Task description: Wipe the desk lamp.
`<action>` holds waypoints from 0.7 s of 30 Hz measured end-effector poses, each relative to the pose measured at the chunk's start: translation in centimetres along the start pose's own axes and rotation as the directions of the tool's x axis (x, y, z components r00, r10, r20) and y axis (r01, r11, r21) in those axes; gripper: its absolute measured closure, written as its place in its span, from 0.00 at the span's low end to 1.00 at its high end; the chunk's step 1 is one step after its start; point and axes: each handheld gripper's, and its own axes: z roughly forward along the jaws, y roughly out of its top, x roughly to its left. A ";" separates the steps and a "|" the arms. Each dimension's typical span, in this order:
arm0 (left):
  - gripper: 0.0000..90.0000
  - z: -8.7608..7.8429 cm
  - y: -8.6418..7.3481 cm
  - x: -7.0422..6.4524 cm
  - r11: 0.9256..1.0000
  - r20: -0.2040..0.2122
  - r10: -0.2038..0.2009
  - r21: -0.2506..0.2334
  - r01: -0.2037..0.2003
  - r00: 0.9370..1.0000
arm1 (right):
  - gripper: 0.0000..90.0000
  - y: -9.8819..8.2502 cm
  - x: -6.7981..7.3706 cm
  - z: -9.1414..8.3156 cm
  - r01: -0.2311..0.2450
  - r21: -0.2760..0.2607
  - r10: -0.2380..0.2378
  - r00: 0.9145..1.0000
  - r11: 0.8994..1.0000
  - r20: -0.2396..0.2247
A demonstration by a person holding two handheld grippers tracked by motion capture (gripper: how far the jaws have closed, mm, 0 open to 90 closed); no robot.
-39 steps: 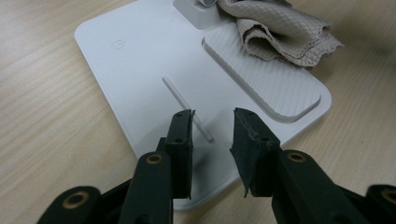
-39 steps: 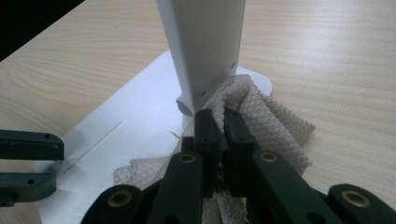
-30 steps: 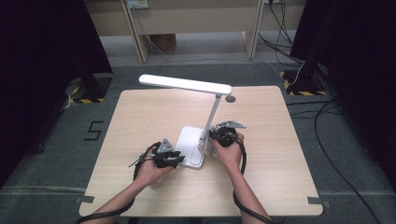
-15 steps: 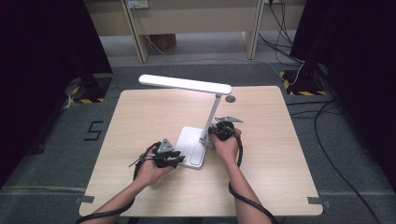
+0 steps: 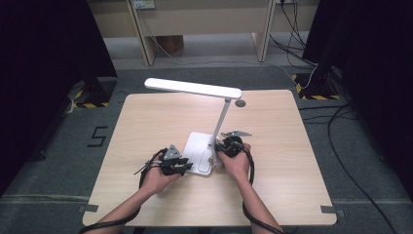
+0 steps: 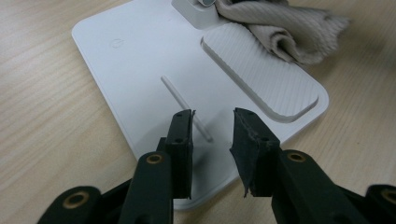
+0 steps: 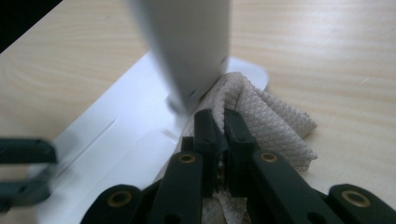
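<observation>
A white desk lamp stands mid-table, with a flat base (image 5: 197, 152), a slanted stem (image 5: 221, 119) and a long head (image 5: 192, 88). My right gripper (image 5: 219, 150) is at the foot of the stem, shut on a beige ribbed cloth (image 7: 275, 123) bunched against the stem (image 7: 187, 42) and the base (image 7: 116, 130). In the right gripper view the jaws (image 7: 223, 123) pinch the cloth tight. My left gripper (image 5: 184, 165) sits at the base's near-left corner. Its jaws (image 6: 212, 126) stand open over the base (image 6: 140, 60), with nothing between them. The cloth (image 6: 280, 28) lies beyond the ribbed pad.
A dark round hole (image 5: 239, 103) sits in the tabletop behind the lamp. The lamp head overhangs the table's far left part. Cables trail from both grippers toward the near edge. Desk legs and cords stand on the floor beyond the table.
My right gripper, with the cloth, has slid a little down the stem toward the base. The left gripper has stayed in place.
</observation>
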 end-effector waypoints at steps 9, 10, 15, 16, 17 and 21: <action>0.75 0.0 -0.1 -0.1 1.000 0.000 -0.007 -0.004 0.007 1.000 | 0.95 -1.9 2.3 -2.0 0.063 0.079 -0.058 0.996 0.995 -0.073; 0.75 0.0 -0.1 -0.1 1.000 0.000 -0.005 -0.004 0.005 1.000 | 0.95 -2.1 2.6 -2.2 0.077 0.085 -0.070 0.994 0.993 -0.079; 0.75 0.0 -0.1 -0.1 1.000 0.002 -0.005 -0.004 0.005 1.000 | 0.95 -2.7 3.7 -3.1 0.100 0.112 -0.086 0.989 0.989 -0.119; 0.75 0.0 -0.1 -0.1 1.000 0.001 -0.003 -0.002 0.003 1.000 | 0.96 -2.6 3.9 -3.2 0.109 0.105 -0.096 0.987 0.988 -0.126; 0.75 0.0 -0.1 -0.1 1.000 0.001 -0.003 -0.002 0.003 1.000 | 0.96 -2.4 4.1 -3.3 0.113 0.097 -0.100 0.987 0.989 -0.127; 0.75 0.0 0.0 -0.1 1.000 0.001 -0.002 0.000 0.002 1.000 | 0.95 -0.7 4.9 -3.3 0.152 0.034 -0.148 0.983 0.988 -0.105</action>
